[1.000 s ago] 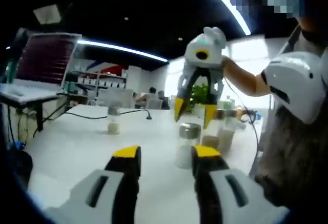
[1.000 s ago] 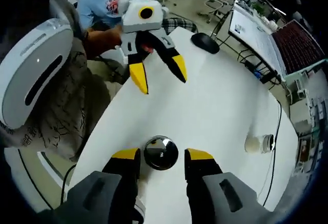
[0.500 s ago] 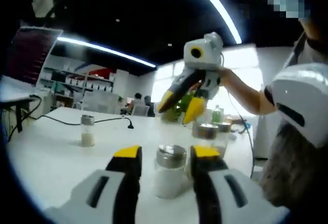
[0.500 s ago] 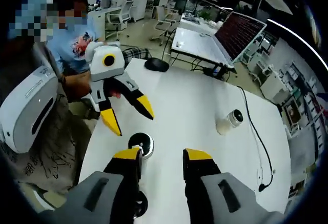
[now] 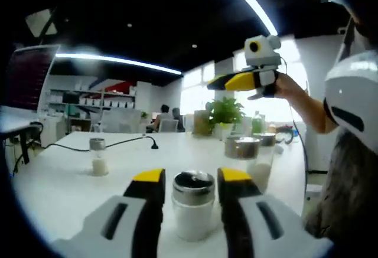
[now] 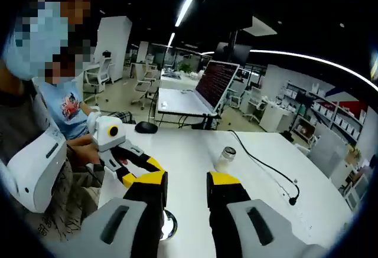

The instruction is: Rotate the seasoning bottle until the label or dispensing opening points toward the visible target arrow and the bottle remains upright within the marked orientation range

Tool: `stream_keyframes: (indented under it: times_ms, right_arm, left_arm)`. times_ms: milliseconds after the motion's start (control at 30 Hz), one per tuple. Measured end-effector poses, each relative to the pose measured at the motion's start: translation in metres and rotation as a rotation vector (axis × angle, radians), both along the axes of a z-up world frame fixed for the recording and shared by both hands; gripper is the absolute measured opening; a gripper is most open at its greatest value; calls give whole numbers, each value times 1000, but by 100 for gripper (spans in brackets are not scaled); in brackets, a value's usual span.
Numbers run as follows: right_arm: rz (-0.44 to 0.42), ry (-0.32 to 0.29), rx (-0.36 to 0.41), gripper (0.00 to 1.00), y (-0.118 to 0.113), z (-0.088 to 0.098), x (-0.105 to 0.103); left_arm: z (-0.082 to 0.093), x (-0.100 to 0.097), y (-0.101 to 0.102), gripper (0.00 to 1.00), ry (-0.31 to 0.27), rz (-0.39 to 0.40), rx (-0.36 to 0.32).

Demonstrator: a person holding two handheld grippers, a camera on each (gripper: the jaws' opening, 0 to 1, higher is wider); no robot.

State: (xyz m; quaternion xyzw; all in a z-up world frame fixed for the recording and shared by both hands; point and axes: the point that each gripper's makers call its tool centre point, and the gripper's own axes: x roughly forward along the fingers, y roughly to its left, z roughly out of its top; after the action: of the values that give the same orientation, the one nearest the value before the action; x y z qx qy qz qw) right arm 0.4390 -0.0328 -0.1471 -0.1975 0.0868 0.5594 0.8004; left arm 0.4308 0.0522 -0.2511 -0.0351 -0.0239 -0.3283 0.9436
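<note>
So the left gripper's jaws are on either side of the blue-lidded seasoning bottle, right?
Not quite. In the left gripper view the left gripper does have a jaw on either side of the seasoning bottle, but its lid is shiny silver metal, not blue.

My left gripper (image 5: 190, 181) sits low, jaws parted with a clear gap between the yellow tips. My right gripper (image 5: 231, 81) is raised high in my hand (image 5: 287, 85), lying roughly level (its yellow tips look nearly together from the left gripper view), forearm reaching back toward my body.
</note>
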Motion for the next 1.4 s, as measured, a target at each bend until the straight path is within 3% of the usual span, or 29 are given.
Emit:
stream_keyframes:
  times_ms: [133,300,533,933,1100,1400]
  right_arm:
    - [-90,-50,64,26,-30,12,-2]
    - [-197,-81,208,23,-71,31,2]
    - [-300,-80,284,23,-114,26,10]
    - [-328,-76,350,21,-135,14,12]
    - [-351,-36,473,20,-144,14,10]
    - [-341,19,550,18,-154,-5,1]
  left_arm:
    - [-5,2,0,38,14,10,53]
    - [-6,2,-1,36,38,1,41]
    - [-7,2,-6,32,70,-23,8]
    - [-7,5,-8,32,90,-62,20]
    - [-7,5,-9,32,99,-107,27]
    - [-9,8,-14,32,112,-219,36]
